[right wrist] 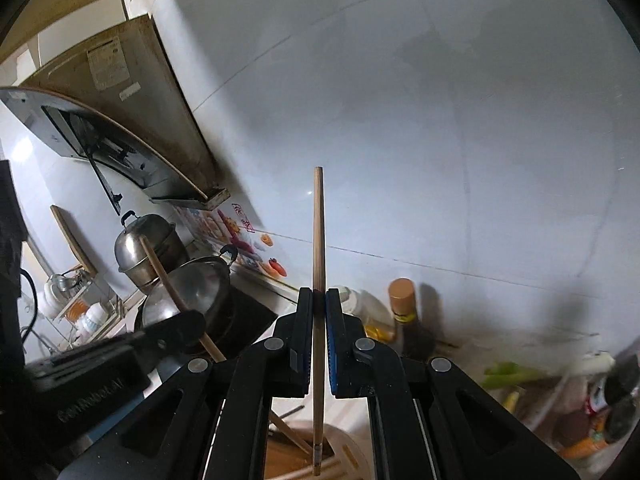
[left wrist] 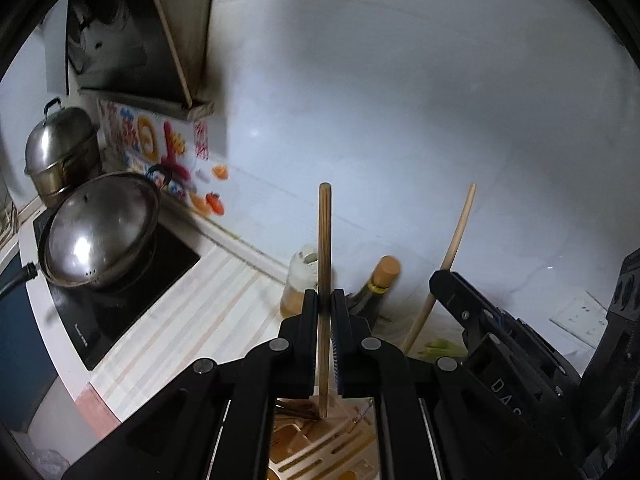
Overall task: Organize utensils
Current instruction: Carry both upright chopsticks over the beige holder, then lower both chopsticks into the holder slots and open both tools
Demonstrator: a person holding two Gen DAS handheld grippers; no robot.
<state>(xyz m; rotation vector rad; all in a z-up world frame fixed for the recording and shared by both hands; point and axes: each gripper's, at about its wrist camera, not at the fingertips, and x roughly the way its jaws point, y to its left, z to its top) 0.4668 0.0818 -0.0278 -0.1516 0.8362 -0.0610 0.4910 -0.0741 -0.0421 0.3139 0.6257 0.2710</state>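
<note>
**Each gripper clamps one chopstick above the holder**

The left chopstick [left wrist: 324, 264] stands nearly upright between the pads of the left gripper [left wrist: 325, 304], which are clenched on it about halfway along its length. Its lower end hangs just above the slotted utensil holder [left wrist: 320, 452] below. The right chopstick [right wrist: 318, 280] is pinched the same way by the right gripper [right wrist: 319, 308], its fingers squeezed tight on the shaft; its tip hangs over the holder's rim [right wrist: 352, 448], where more chopsticks [right wrist: 292, 436] lie.

In each wrist view the other gripper shows at the side with its stick tilted. Behind the grippers, against the white tiled wall [left wrist: 400, 120], stand a capped dark bottle [left wrist: 380, 284] and a jar [left wrist: 300, 276]. To the left, a lidded wok [left wrist: 100, 232] sits on a black cooktop [left wrist: 120, 300], with a steel steamer pot [left wrist: 60, 148] behind it.
</note>
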